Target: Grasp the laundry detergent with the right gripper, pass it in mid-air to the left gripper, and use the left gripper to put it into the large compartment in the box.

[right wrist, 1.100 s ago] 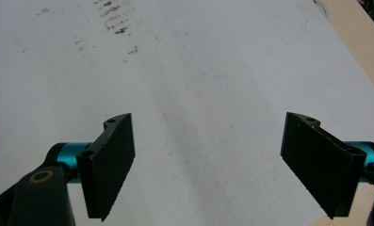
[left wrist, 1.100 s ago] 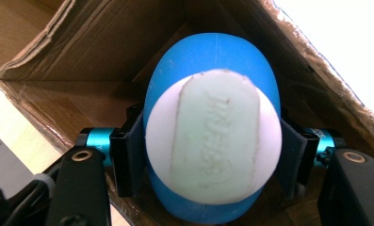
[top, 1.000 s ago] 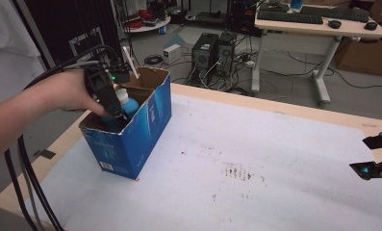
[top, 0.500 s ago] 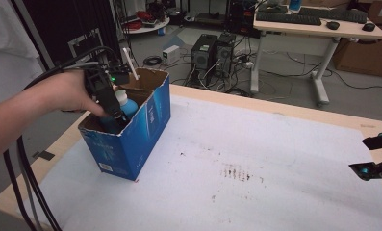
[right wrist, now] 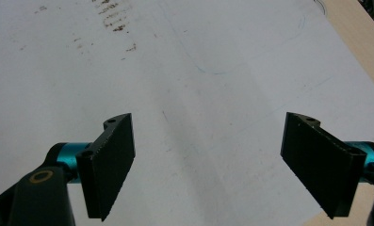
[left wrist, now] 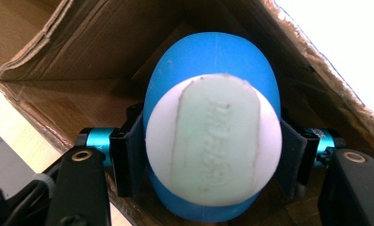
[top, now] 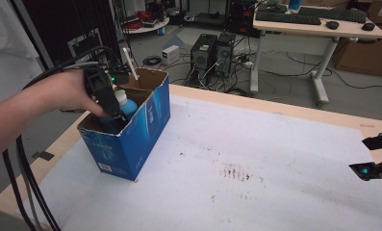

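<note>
Reaching into the blue cardboard box (top: 131, 139), we clamped the left gripper (left wrist: 208, 146) on the blue bottle (left wrist: 213, 61) just below its white cap (left wrist: 213, 146), a hold suited to lifting it. Our right gripper (right wrist: 208, 165) waited well apart over the paper-covered table (top: 256, 159), jaws spread and empty.

Box walls (top: 152, 115) hem bottle (left wrist: 212, 146); table (top: 275, 159) open.

The left gripper (left wrist: 208, 165) squeezed a blue bottle (left wrist: 213, 61) with a white cap (left wrist: 213, 146), one black finger (left wrist: 128, 155) on each side. The bottle sat inside a brown cardboard box (left wrist: 81, 52).
</note>
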Demonstrator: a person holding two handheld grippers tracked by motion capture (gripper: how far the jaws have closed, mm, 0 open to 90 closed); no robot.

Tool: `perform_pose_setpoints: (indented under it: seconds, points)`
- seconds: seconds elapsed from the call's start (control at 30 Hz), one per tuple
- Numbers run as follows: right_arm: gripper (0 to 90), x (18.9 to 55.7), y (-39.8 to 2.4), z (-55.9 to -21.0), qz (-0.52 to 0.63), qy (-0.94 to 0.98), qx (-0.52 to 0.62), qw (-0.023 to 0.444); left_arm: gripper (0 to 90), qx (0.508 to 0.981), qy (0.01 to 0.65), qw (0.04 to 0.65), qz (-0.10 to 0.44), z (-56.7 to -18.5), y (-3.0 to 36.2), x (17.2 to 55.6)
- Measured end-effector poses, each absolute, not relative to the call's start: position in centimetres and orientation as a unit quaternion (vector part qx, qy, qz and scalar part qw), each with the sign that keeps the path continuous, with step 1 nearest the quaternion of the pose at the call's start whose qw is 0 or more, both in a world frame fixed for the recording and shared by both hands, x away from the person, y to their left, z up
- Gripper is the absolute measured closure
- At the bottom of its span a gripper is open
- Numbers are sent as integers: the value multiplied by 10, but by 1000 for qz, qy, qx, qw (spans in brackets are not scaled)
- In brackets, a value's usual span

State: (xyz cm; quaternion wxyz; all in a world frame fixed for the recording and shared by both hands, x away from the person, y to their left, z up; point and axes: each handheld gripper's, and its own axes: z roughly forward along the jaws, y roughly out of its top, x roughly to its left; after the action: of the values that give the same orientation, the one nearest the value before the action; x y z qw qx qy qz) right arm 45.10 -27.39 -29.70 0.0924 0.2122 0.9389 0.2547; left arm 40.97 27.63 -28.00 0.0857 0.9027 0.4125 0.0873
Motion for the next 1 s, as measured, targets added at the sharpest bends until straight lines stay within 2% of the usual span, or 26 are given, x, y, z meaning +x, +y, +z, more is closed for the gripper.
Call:
perform_pose_setpoints:
  seconds: [0.13,0.33,0.47,0.6,0.77,0.97,1.0]
  points:
    - [176,451,-274,-297,254,939,212,92,369,903,412,83,86,-280,276,410]
    - [176,450,-274,-297,255,939,212,93,247,904,409,81,97,-269,277,408]
    - [175,448,-274,-297,256,938,213,93,216,905,402,88,112,-248,276,402]
    - [175,445,-277,-297,257,937,217,95,216,906,381,110,149,-213,267,394]
    - [175,437,-279,-298,259,934,227,99,216,912,333,160,178,-183,236,385]
    - [175,425,-281,-302,264,927,243,106,216,930,255,209,164,-201,172,377]
    - [175,425,-281,-302,264,927,243,106,216,930,255,209,164,-201,172,377]
